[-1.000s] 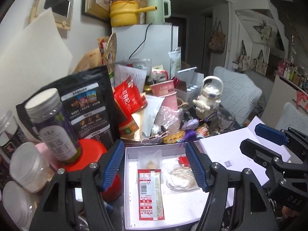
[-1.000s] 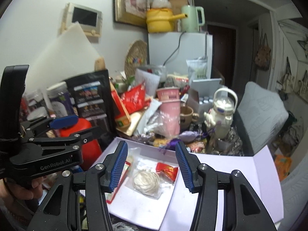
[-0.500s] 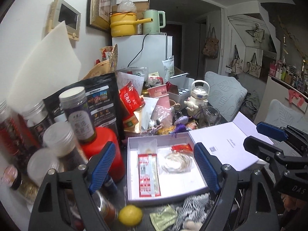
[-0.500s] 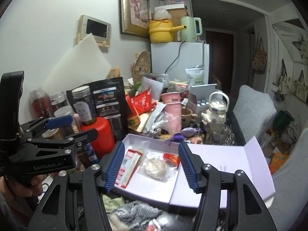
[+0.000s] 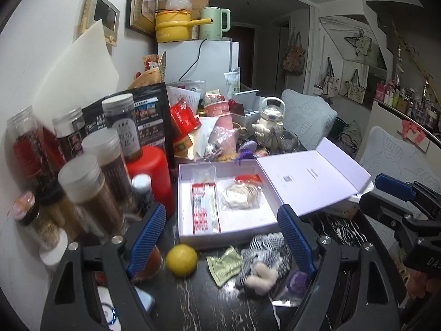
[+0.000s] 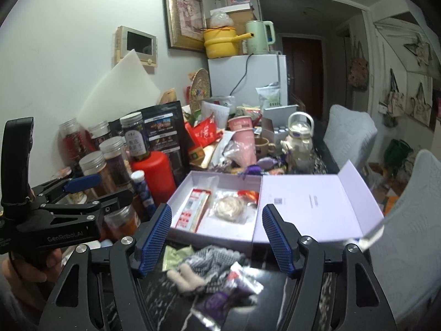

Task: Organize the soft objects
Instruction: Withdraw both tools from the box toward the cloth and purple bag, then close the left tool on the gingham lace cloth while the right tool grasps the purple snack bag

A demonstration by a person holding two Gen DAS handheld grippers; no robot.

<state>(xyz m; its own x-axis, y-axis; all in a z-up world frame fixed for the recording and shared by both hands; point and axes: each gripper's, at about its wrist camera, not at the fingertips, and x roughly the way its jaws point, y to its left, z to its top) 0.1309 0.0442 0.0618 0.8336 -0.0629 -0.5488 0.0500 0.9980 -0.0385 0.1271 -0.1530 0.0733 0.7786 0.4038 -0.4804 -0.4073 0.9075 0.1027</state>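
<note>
Hovering at table's near edge, both grippers spread, jaws just widened, empty: right gripper (image 6: 216, 241) nearer checkered plush toy (image 6: 204, 266), lying crosswise before open box (image 6: 212, 238); left gripper (image 5: 220, 241) alongside.

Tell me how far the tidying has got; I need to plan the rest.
Done: a red sachet and a bagged white bundle lie in the open lilac box. In hand: nothing; left tongs and right tongs, its jaws just opening, are empty. Left: the checked plush toy, green packet and lemon on the table.

left claw (image 5: 222, 238): agape, empty | right claw (image 6: 216, 238): just widened, empty
</note>
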